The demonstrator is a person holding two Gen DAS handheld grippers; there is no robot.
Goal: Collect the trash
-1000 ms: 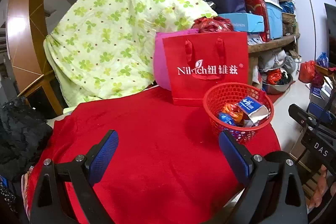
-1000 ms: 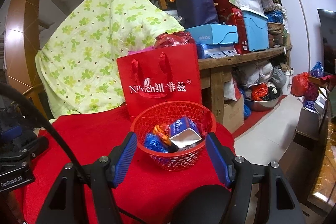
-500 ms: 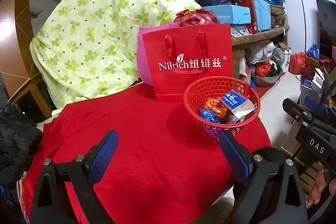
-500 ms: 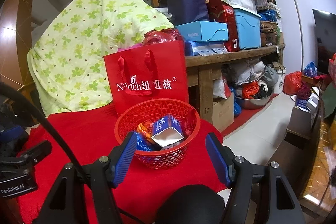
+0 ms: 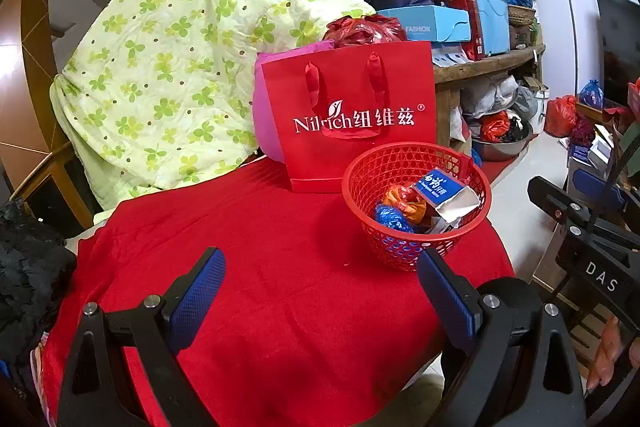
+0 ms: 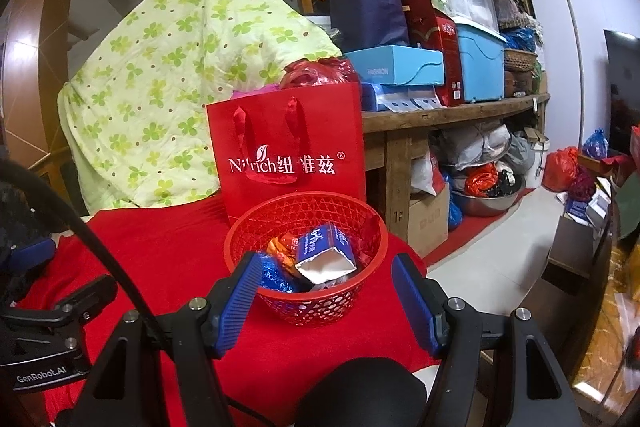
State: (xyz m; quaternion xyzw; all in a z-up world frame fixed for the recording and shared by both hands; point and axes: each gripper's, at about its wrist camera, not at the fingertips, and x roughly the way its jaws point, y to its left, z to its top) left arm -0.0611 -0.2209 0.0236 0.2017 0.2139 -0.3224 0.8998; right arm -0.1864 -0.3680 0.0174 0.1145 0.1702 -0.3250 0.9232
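The trash sits in the red mesh basket (image 6: 306,259): a blue-and-silver foil packet (image 6: 326,255) on top, an orange wrapper (image 6: 280,245) and a crumpled blue wrapper (image 6: 274,277) under it. The basket stands on the red cloth (image 5: 260,267) over the tabletop, near its right edge, just in front of the red Nilrich gift bag (image 5: 352,115).

I see no loose wrappers on the cloth, so I judge the collecting is nearly finished or done. Both tools hang empty with the jaws spread wide: my right tool (image 6: 324,301) faces the basket, its blue pads to either side of the near rim, and my left tool (image 5: 320,301) is over bare cloth, the basket beside its right finger.

If the basket must be carried off, I would take it with the right tool on one wall of the rim, not across the whole mouth, which looks too wide for the jaws. The mesh probably flexes, so I would close slowly and lift level, because the foil packet rides high and could tip out. The edge is close; I would avoid nudging the basket outward.
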